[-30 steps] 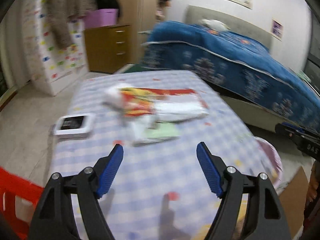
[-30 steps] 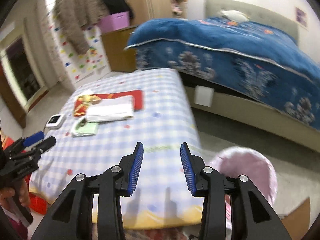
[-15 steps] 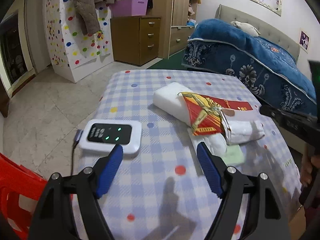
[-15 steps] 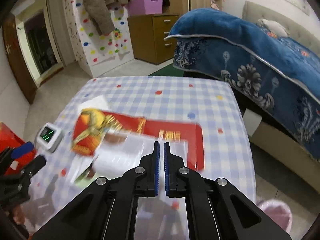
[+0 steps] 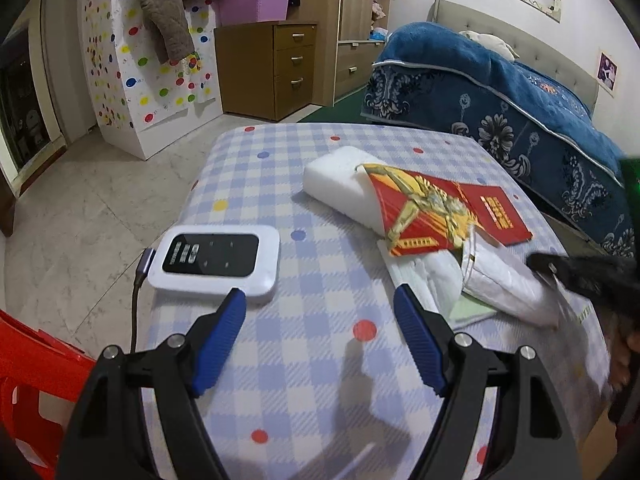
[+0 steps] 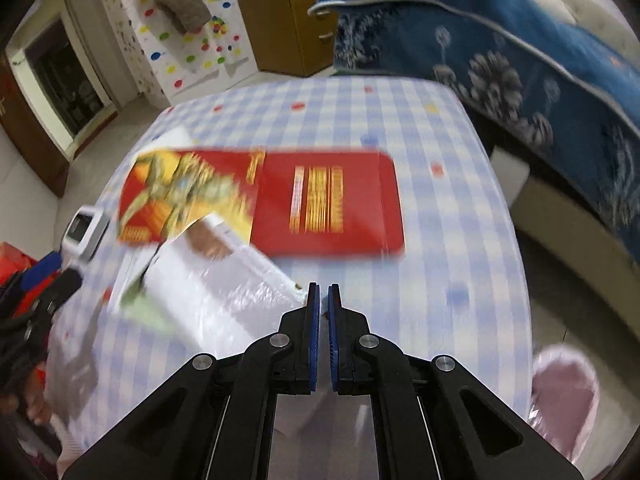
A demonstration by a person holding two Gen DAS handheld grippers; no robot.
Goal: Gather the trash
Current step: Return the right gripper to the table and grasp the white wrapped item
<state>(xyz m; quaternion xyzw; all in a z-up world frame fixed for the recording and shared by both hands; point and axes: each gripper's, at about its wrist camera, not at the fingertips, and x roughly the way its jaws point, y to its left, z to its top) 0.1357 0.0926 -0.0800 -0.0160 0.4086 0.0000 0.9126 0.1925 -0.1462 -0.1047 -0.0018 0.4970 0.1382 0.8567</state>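
A pile of trash lies on the checked tablecloth (image 5: pixel 320 208): a white foam block (image 5: pixel 340 184), a red and gold paper packet (image 5: pixel 436 212) (image 6: pixel 280 200), a white plastic wrapper (image 5: pixel 508 280) (image 6: pixel 216 292) and a pale green sheet (image 5: pixel 472 310) under it. My left gripper (image 5: pixel 320 324) is open and empty, above the cloth in front of the pile. My right gripper (image 6: pixel 323 300) is shut at the wrapper's near corner; whether it pinches the wrapper I cannot tell. In the left wrist view it shows as a dark blur (image 5: pixel 584 276).
A white device with a black screen (image 5: pixel 216 260) and a cable lies at the table's left edge. A red stool (image 5: pixel 28 380) stands at the left. A pink-lined bin (image 6: pixel 564 392) sits on the floor at the right. A bed with a blue cover (image 5: pixel 500 92) is behind.
My right gripper closed and moved down to the white wrapper's corner. My left gripper swung toward the table's left side, staying open, and the device and foam block came closer.
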